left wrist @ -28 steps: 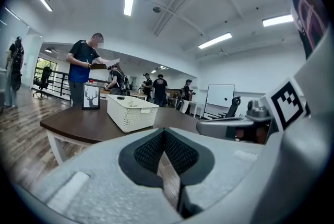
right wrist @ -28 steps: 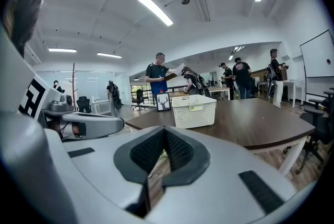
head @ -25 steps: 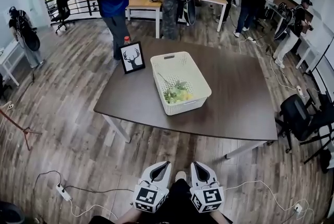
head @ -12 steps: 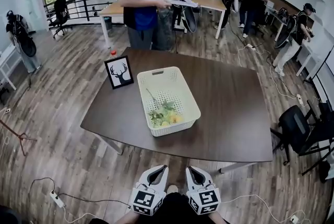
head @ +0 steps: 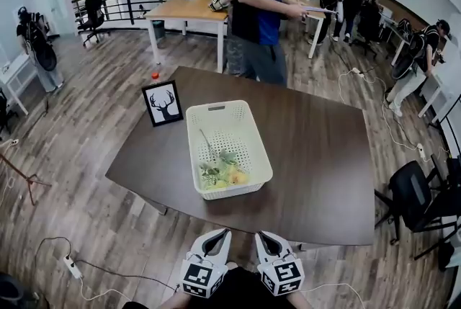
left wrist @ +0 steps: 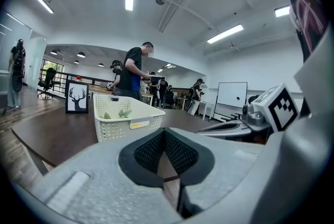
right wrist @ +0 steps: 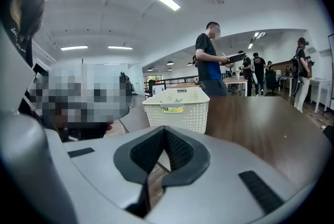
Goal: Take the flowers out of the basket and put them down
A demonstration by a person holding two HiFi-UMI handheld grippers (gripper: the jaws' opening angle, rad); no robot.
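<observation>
Lying in a loose green and yellow heap, the flowers [head: 220, 172] sit at the 6 o'clock end of the basket [head: 216, 108], none lifted out yet. The basket stands on the worktop [head: 317, 149], toward its 9 o'clock side, with a deer picture [head: 162, 103] at the basket's 10 o'clock. A person [head: 256, 12] stands at the worktop's far edge, at 12 o'clock.

My left gripper [head: 224, 233] and right gripper [head: 260, 235] hang side by side short of the worktop's near edge, at 6 o'clock from the basket. Both are clenched, with nothing between the pads. I read this as the approach: the take-out has not begun.

Next I would bring one gripper over the near rim, spread its jaws, lower it into the heap and close on the stems rather than loose leaves. The perforated wall looks high, so entry should come from above. Bare worktop at the basket's 3 o'clock looks a fair place to put them down.
</observation>
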